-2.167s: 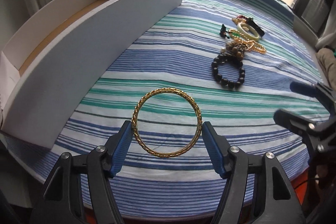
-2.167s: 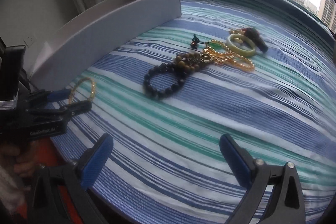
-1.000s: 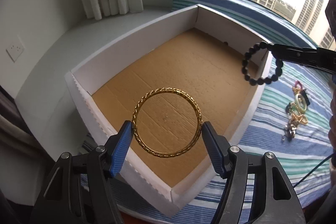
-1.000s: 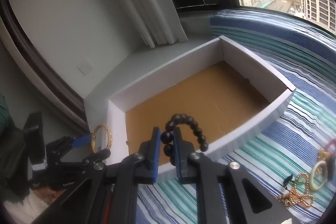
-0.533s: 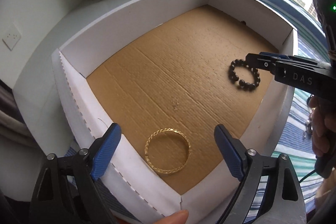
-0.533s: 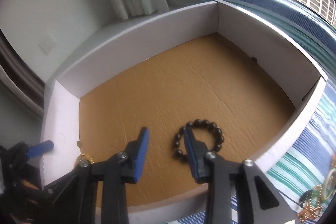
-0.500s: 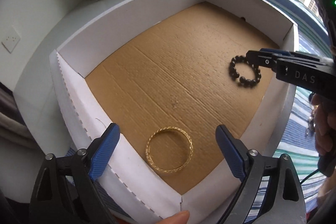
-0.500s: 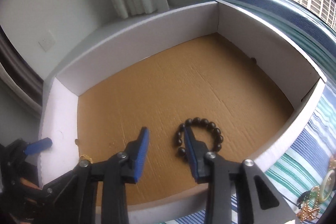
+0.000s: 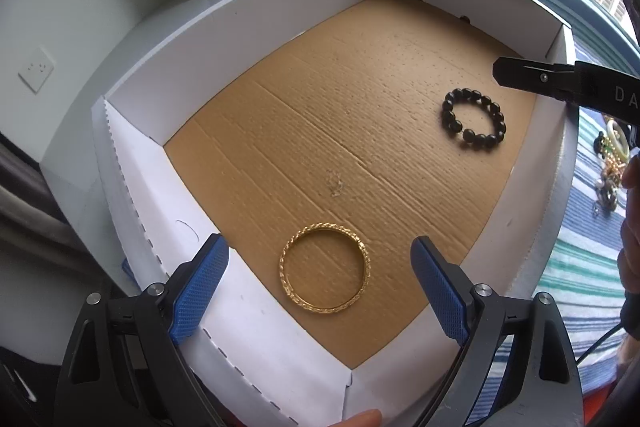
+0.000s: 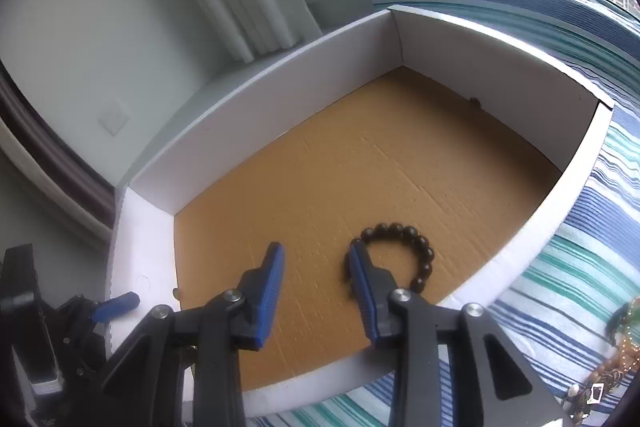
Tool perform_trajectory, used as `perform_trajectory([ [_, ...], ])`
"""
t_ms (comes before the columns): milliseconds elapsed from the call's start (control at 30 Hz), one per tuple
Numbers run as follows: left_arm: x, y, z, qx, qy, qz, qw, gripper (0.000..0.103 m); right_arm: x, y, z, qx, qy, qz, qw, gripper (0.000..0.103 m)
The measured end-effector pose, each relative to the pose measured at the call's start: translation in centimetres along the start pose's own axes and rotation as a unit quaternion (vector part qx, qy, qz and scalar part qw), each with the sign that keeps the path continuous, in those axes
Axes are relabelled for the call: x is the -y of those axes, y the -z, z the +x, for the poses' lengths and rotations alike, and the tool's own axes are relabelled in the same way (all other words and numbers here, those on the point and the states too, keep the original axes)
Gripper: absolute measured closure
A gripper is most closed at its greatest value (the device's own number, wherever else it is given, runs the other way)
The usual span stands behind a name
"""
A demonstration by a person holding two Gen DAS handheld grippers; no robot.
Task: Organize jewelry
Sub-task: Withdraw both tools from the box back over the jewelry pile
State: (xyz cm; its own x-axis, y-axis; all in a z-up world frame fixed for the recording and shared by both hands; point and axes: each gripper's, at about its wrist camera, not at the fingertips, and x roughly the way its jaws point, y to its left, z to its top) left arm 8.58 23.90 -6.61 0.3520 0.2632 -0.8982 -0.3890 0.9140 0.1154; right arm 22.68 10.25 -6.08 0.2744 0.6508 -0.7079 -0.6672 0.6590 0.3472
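A gold bangle (image 9: 324,227) lies flat on the brown cardboard floor of a white-walled box (image 9: 260,15), near its front corner. My left gripper (image 9: 320,279) hovers just above it, open wide, its blue pads well clear on either side. A black bead bracelet (image 9: 452,121) lies on the floor by the right wall. In the right wrist view my right gripper (image 10: 316,255) is open with nothing between its pads. The bead bracelet (image 10: 424,247) rests just right of its right finger, partly hidden behind it. The right gripper (image 9: 516,73) shows as a dark finger over the box's right wall.
Several loose jewelry pieces (image 9: 612,155) lie on the blue-and-green striped cloth (image 9: 580,267) right of the box. A person's hand (image 9: 632,227) is at the right edge and a fingertip (image 9: 360,419) at the bottom. Curtain and wall socket stand behind the box (image 10: 260,99).
A second ago each gripper held its piece above the box. Both have let go: bangle and bead bracelet now lie on the box floor, jaws open, and both grippers have sunk lower.
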Motion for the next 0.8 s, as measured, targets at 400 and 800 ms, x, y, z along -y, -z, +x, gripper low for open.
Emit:
perform_trajectory([
  [400, 3.2, 3.7, -7.1, 0.131, 0.013, 0.024, 0.9911, 0.007, -1.4, 7.8, -11.3, 0.152, 0.097, -0.063, 0.982, 0.028],
  [800, 16.4, 9.6, -7.1, 0.117, 0.188, 0.111, 0.9687, 0.001, 8.5, 24.6, -22.5, 0.133, 0.314, 0.068, 0.938, 0.024],
])
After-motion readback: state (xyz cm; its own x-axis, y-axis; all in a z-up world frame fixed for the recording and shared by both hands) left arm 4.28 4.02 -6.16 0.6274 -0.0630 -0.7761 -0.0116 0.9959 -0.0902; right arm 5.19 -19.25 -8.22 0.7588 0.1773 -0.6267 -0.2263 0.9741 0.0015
